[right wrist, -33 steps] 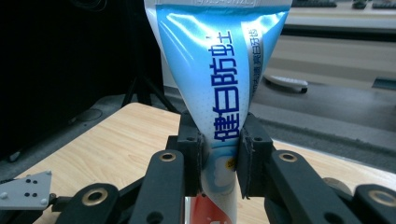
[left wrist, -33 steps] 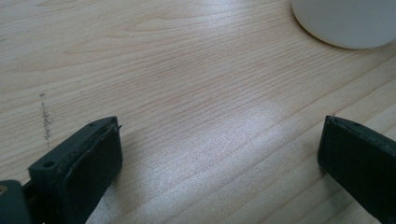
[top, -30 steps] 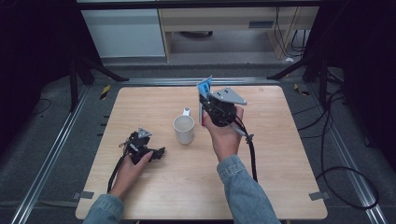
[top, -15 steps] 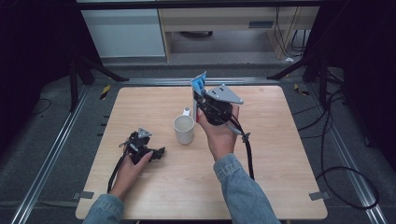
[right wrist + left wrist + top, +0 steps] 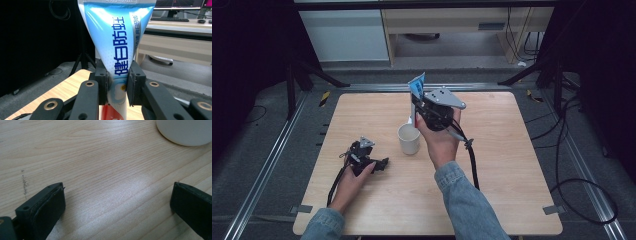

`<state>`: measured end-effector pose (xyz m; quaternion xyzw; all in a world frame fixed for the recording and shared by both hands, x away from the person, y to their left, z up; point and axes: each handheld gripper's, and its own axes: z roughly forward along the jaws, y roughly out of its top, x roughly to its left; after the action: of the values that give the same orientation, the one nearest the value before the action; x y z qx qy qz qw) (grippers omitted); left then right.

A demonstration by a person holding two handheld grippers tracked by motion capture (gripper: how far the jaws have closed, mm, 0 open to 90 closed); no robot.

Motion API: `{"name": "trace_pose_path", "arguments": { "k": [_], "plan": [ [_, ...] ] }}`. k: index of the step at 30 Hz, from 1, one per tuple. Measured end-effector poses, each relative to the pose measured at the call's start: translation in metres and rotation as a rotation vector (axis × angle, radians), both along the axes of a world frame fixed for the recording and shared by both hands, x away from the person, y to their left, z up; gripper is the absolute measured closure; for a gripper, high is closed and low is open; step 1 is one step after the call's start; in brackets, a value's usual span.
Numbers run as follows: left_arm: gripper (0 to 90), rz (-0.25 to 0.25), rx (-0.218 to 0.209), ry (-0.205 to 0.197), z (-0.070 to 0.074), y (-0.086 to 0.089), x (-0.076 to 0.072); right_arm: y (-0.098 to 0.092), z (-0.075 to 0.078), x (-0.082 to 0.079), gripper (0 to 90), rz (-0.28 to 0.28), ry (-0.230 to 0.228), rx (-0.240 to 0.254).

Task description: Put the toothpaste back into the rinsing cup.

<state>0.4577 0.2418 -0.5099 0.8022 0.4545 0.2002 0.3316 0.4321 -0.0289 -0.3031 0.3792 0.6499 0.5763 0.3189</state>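
Note:
A blue and white toothpaste tube [image 5: 117,47] with dark blue lettering stands upright between my right gripper's [image 5: 117,86] pads, which are shut on its lower part. In the high view the right gripper [image 5: 414,102] hangs above the table just right of a white cup [image 5: 409,138], with the tube's flat end [image 5: 416,85] pointing up. My left gripper [image 5: 382,163] lies low on the wooden table [image 5: 512,165], left of the cup. Its jaws stand wide apart in the left gripper view [image 5: 117,202], nothing between them, and the cup's base [image 5: 186,131] shows at the top right.
White cabinets [image 5: 347,35] and a shelf unit stand beyond the table's far edge. Black stand legs [image 5: 312,75] and cables [image 5: 582,185] lie on the grey floor to either side. A cable trails from each gripper across the table.
My right gripper has carried the toothpaste tube a little to the left and up, nearer over the cup. The left gripper has stayed put.

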Motion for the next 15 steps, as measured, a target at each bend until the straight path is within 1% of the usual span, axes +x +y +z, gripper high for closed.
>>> {"name": "trace_pose_path", "arguments": {
  "k": [9,15],
  "plan": [
    [0.0,0.001,-0.001,0.001,0.0,0.0,0.0,0.013,-0.011,0.006,74.0,0.019,0.008,-0.001],
    [0.0,0.001,-0.001,0.0,0.0,0.0,0.0,0.02,-0.018,0.008,73.9,0.037,0.01,-0.011]
  ]
}}
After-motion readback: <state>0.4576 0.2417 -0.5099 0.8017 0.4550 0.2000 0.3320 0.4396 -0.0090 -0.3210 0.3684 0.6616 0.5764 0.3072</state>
